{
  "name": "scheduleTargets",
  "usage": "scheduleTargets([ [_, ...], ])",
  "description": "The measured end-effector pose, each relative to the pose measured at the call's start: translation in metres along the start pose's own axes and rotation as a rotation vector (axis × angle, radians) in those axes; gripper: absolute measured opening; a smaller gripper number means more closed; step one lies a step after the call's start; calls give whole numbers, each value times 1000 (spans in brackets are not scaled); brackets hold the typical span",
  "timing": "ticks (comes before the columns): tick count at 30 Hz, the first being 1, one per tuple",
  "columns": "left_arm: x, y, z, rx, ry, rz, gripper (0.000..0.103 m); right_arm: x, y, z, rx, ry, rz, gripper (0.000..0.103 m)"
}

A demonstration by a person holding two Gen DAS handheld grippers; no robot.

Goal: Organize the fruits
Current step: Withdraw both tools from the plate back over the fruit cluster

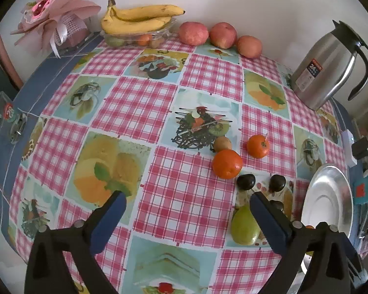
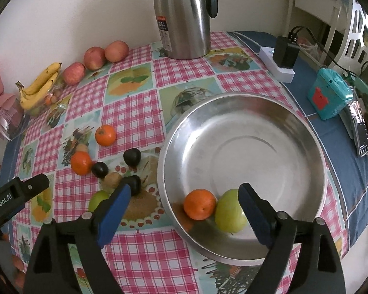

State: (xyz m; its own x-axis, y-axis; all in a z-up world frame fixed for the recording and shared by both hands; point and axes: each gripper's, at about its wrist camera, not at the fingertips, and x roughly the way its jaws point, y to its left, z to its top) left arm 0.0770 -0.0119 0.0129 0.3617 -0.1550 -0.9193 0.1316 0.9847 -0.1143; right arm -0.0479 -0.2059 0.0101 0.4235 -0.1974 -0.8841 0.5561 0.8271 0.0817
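We are holding the left claw (image 1: 187, 204) wide open over the checked bench (image 1: 159, 171) — nothing between its pads. At about two o'clock from it an orange (image 1: 227, 164), a second orange (image 1: 258, 146), two dark plums (image 1: 246, 181) and a green pear (image 1: 244, 226) are lying loose. We are spreading the right claw (image 2: 185, 201) open too, gripping nothing — just beyond it, inside the steel pan (image 2: 245, 127) at six o'clock, an orange fruit (image 2: 200, 204) and a green fruit (image 2: 229, 212) are sitting, touching.
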Motion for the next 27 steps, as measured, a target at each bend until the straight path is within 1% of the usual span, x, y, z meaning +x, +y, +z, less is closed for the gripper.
scheduleTargets([
  [4, -1, -2, 0, 11, -13, -7, 103, 0, -1, -1, -1, 4, 5, 90],
  [6, -2, -2, 0, 13, -25, -13, 103, -3, -1, -1, -5, -2, 8, 91],
  [8, -3, -2, 1, 19, -36, -17, 103, -6, 0, 0, 1, -6, 8, 94],
  [11, -3, -1, 2, 22, -51, -22, 103, -13, 1, 4, 16, -17, 9, 94],
  [15, -2, 1, 3, 15, -59, -33, 103, -23, 12, 11, -22, -47, 2, 94],
  [17, -2, 1, 3, 13, -62, -36, 103, -25, 19, 14, -39, -38, 8, 94],
  [20, -2, 3, 4, -2, -65, -46, 103, -24, 26, 19, -33, -26, 31, 94],
  [22, -2, 5, 6, -18, -74, -54, 103, -22, 29, 23, -29, -18, 31, 94],
  [27, -1, 9, 11, -35, -95, -47, 103, -16, 39, 33, -39, -8, 58, 94],
])
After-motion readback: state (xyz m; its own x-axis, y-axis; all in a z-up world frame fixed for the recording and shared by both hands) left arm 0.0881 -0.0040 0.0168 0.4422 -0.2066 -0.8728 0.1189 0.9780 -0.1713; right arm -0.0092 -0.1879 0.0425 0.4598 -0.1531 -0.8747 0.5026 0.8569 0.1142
